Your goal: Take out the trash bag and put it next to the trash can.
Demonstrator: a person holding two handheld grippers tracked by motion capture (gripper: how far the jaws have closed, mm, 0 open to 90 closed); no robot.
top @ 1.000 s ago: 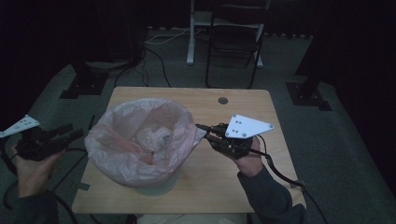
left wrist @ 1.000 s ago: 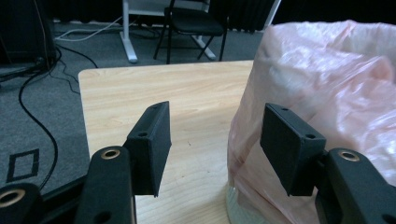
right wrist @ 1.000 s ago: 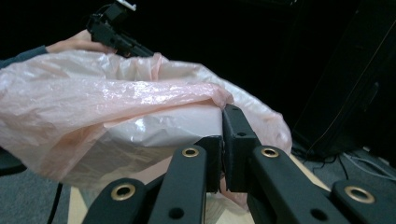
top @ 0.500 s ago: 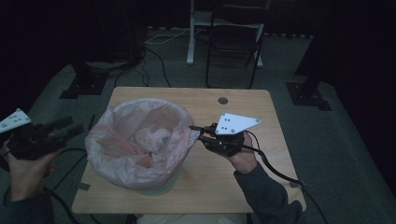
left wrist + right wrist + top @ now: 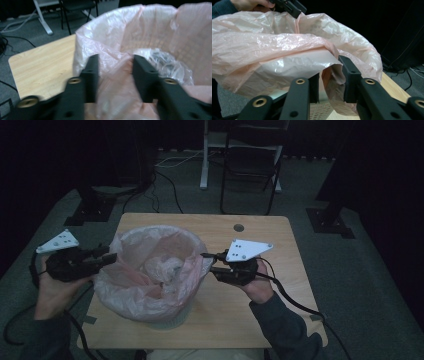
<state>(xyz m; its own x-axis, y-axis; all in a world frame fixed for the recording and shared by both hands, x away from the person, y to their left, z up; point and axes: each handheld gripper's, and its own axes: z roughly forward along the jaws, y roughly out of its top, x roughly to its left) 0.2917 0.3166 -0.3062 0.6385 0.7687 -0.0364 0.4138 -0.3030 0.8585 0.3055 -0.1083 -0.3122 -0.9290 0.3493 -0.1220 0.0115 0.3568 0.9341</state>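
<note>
Flanking a lined basket (image 5: pixel 165 317) on the wooden table (image 5: pixel 260 320), two grippers meet its pink plastic bag (image 5: pixel 135 292).

The bag drapes over the basket's rim, with crumpled clear plastic (image 5: pixel 162 269) lying inside. The left gripper (image 5: pixel 111 257) sits at the bag's left edge, jaws spread with pink film between them. The right gripper (image 5: pixel 206 262) is at the right edge, jaws apart around a fold of bag, not pressed together.
</note>
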